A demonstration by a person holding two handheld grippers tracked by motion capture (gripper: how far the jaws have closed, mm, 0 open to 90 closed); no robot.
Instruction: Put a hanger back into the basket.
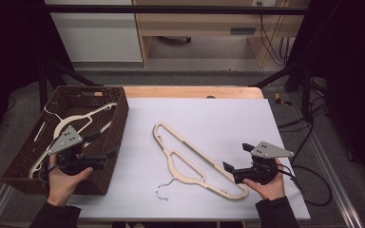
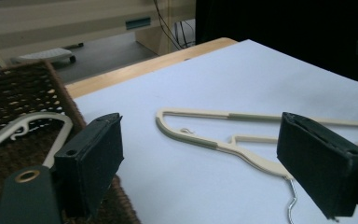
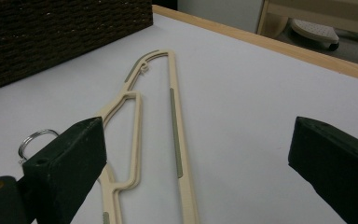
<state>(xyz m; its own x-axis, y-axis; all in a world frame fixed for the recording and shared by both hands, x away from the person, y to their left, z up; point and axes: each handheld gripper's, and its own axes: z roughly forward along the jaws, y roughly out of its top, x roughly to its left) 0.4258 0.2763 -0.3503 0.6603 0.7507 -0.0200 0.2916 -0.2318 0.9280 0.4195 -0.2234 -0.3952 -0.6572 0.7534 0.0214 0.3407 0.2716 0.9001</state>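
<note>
While 1 hanger (image 1: pixel 71 124) already lies in the basket (image 1: pixel 116 126), the job looks about half done, since a 2nd hanger (image 1: pixel 196 161) is left on the table (image 1: pixel 247 118). The left gripper (image 1: pixel 102 149) hovers at the basket's near right part, its jaws spread and nothing between them. In the left gripper view, the stowed hanger (image 2: pixel 37 122) sits just behind and left of its left jaw, inside the basket (image 2: pixel 9 93). The right gripper (image 1: pixel 237 156) sits at the table's near right, jaws spread wide and holding nothing. The loose hanger (image 3: pixel 175 121) lies flat just ahead of those jaws, its wire hook (image 3: pixel 35 137) beside the left one. Farther off, beyond both tools, the far table is bare. What seems left: pick up that hanger and place it in the basket.
</note>
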